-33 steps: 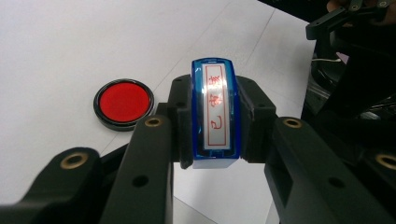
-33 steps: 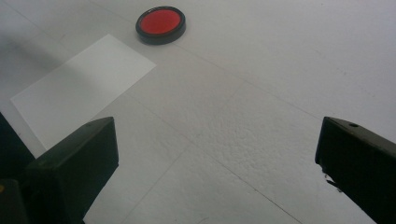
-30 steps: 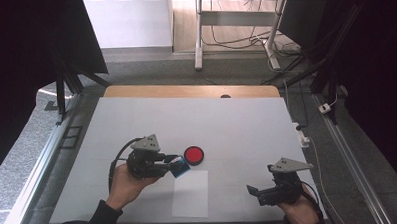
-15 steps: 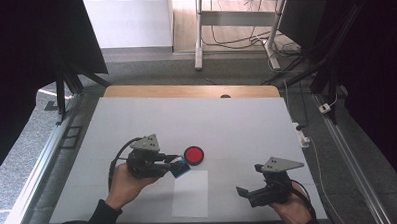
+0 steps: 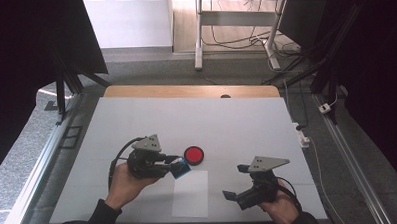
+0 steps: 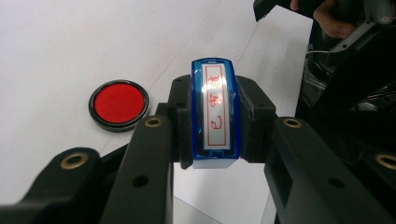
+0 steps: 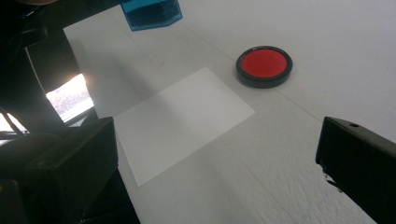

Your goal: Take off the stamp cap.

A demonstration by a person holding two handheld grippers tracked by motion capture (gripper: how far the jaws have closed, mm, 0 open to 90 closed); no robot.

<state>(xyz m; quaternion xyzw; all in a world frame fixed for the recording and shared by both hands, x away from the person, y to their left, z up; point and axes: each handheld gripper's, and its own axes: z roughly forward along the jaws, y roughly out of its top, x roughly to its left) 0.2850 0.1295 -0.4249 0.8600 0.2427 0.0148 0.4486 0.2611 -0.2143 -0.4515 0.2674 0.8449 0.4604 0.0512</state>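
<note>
The left claw clamps a blue stamp above the table, its red-lettered face up toward the camera. The red ink pad lies just at the stamp's 1 o'clock in the high view. The white paper sheet lies at the stamp's 6 o'clock. The right claw gapes wide, empty, at the sheet's 3 o'clock.

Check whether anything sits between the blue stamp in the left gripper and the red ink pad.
Nothing visible does. The left gripper holds the blue stamp beside the red ink pad, with bare white table between them.
</note>
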